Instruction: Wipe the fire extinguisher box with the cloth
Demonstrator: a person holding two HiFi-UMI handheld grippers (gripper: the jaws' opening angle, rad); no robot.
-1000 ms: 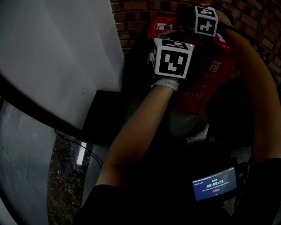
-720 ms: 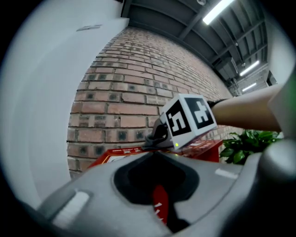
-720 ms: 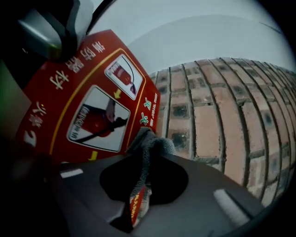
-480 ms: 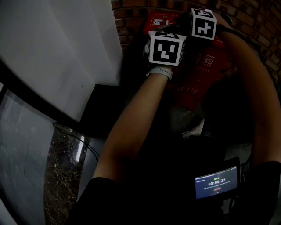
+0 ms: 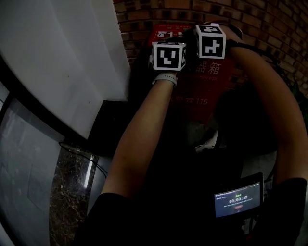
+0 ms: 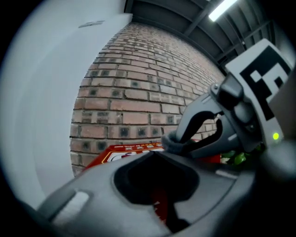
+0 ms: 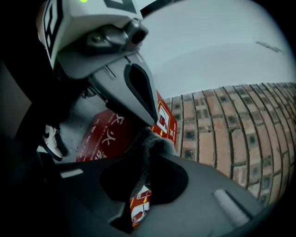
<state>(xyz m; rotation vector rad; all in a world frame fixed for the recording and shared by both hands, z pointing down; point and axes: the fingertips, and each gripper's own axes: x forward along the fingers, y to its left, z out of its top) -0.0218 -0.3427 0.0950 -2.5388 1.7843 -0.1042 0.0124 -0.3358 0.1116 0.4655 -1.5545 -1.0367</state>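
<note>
Here the right gripper (image 7: 138, 199) pinches a fuzzy dark-grey cloth (image 7: 146, 149).

V. dim, shadowy; strip light (image 6: 225, 9) overhead; fisheye edges.

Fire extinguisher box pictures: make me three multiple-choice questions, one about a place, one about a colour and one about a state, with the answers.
1. Where does the fire extinguisher box stand?
A) against the brick wall
B) on a table
C) inside a cupboard

2. What colour is the box?
A) green
B) red
C) yellow

3. What state is the right gripper in?
A) open and empty
B) shut on a bottle
C) shut on the cloth

Answers: 1 A, bricks rise right behind the box. 2 B, its front is red with pale lettering. 3 C, the grey cloth is pinched between its jaws.
</note>
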